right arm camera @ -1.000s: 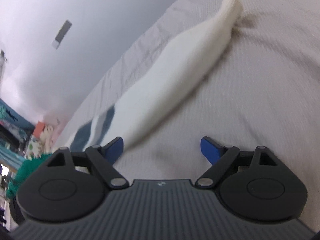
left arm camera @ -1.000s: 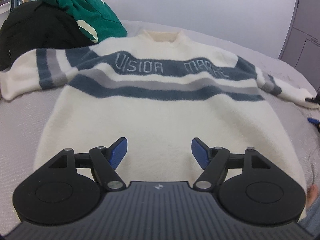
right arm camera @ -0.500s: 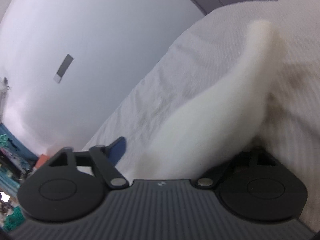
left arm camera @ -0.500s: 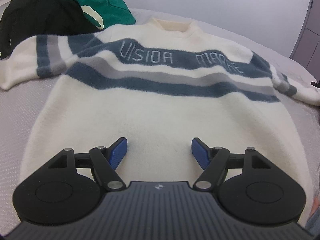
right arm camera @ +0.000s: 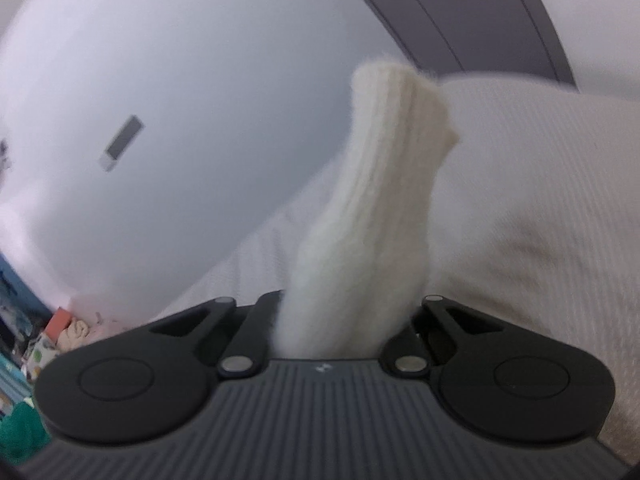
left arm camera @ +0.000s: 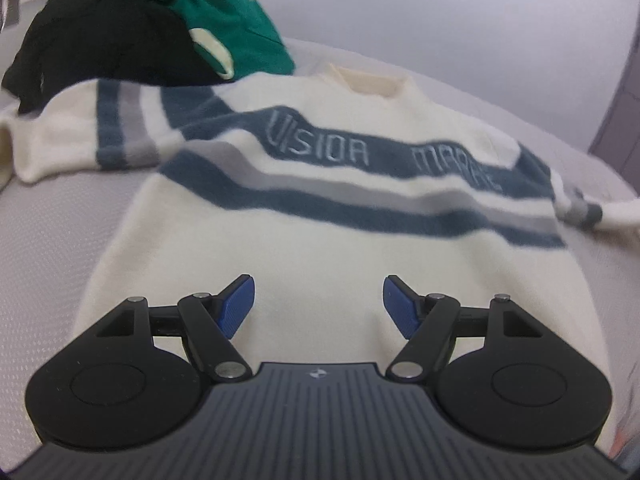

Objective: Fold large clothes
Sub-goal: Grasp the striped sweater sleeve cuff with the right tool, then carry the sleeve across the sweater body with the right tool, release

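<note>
From the left wrist, the left gripper (left arm camera: 319, 300) hovers with fingers wide apart and empty, the sweater (left arm camera: 320, 240) spread flat on the bed (left arm camera: 52, 220) just ahead of and below them. From the right wrist, the right gripper (right arm camera: 348, 320) has just closed its fingers on the sleeve (right arm camera: 376, 232), whose cuff sticks out beyond them. Best to carry it smoothly across the chest, keeping the sleeve untwisted.

Bed (left arm camera: 48, 240) with clothes lying on it

A cream sweater (left arm camera: 320, 248) with blue and grey stripes lies spread front-up across the pale grey textured cover. At the far left, a black garment (left arm camera: 108, 48) is heaped with a green one (left arm camera: 236, 36) on top, touching the sweater's sleeve.
</note>
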Available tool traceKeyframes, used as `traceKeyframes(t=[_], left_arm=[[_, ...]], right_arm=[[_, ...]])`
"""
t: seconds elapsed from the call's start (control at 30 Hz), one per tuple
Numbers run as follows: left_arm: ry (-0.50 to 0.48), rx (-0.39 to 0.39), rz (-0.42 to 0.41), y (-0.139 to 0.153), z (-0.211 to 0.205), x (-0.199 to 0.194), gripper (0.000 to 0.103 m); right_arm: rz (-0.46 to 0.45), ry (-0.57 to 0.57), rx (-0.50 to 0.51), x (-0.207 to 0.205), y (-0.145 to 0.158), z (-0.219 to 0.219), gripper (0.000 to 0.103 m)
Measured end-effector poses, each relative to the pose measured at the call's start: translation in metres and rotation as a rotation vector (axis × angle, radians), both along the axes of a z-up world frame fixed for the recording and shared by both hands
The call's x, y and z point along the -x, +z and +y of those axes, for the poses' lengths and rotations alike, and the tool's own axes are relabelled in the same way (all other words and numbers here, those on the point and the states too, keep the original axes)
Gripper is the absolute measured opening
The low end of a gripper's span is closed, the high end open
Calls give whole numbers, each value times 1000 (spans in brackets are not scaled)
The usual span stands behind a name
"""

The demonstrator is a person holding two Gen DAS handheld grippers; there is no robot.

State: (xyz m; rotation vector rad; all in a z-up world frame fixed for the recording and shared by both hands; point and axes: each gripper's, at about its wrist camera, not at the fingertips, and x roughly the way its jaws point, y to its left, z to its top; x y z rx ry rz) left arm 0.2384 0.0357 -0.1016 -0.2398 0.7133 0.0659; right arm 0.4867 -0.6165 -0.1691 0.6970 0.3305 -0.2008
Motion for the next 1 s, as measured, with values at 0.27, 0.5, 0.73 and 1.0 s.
traceKeyframes(t=[0.27,0.5,0.73,1.0], left_arm=[[52,36,-67,20,38,-2,76],[92,69,-111,26,76,-1,76],[106,152,-163,33,103,19,76],[134,216,-214,40,127,41,76]], right_arm=[[-92,114,234,3,111,80,11],[-230,314,390,31,190,199,10],[-318,535,501,58,222,318,10],[-358,803,599,109,191,430,11]])
